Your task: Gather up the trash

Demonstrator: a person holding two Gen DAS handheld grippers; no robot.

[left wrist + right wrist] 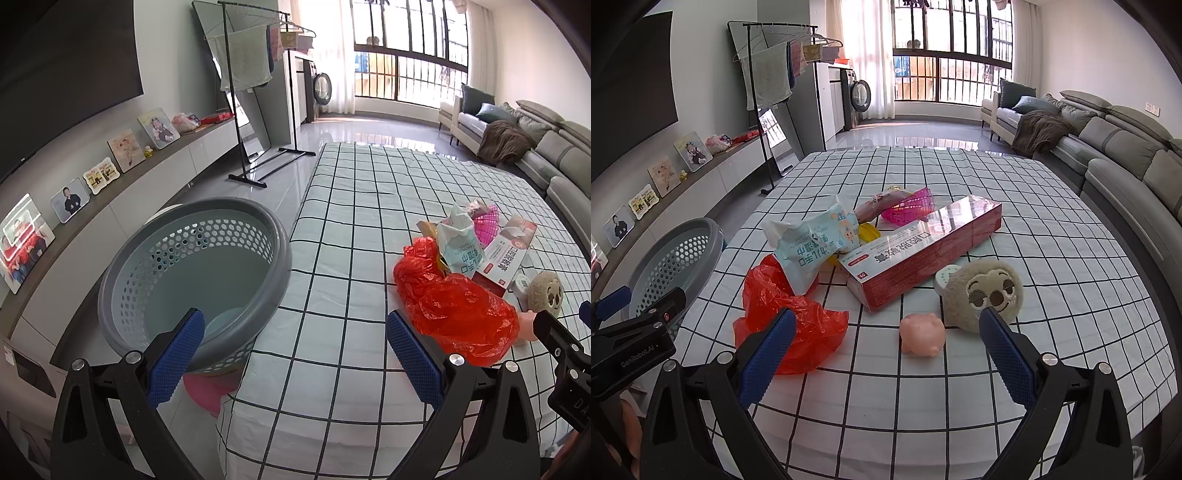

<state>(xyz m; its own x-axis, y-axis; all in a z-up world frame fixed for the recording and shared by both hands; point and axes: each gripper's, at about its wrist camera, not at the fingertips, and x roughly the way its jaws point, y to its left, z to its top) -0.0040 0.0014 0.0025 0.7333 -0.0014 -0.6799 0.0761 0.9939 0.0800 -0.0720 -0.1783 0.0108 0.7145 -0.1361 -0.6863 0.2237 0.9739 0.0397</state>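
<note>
Left gripper [295,354]: fingers spread wide, released, nothing between the blue pads [177,354], hanging over the table's [354,206] near-left edge. Right gripper [886,350]: likewise released, spread wide, empty, tilted down over the near edge.

Trash heaped on the checked cloth, mid-table toward the right edge in the left view:
- red bag [786,317], crumpled, nearest the near edge, just beyond the right gripper's left pad [768,354] and, in the left view [454,302], touching the left gripper's right pad in the picture.
- wipes pack [812,240], pale blue, torn open, leaning on the bag's far side.
- red box [923,251], long, lying diagonally, 1 end toward the far-right, its near end beside the pack.
- pink mesh [912,206] and a brownish wrapper [879,203] behind the box, toward the far edge.
- yellow scrap [868,232], partly hidden between pack and box.

Among the trash, other things:
- plush sloth [986,291], just right of the box's near end, partly behind the right gripper's right pad.
- small white tub [943,277], wedged between box and sloth.
- pink pig [921,334], alone on the cloth, near the near edge, between the right gripper's 2 pads in the picture.

Basket [195,280], grey, perforated, on the floor against the table's left edge, its mouth open upward, partly behind the left gripper's left pad.

Beyond: clothes rack [258,92] with a towel, photo frames along the left-wall shelf [122,184], sofa [1108,147] on the right.
</note>
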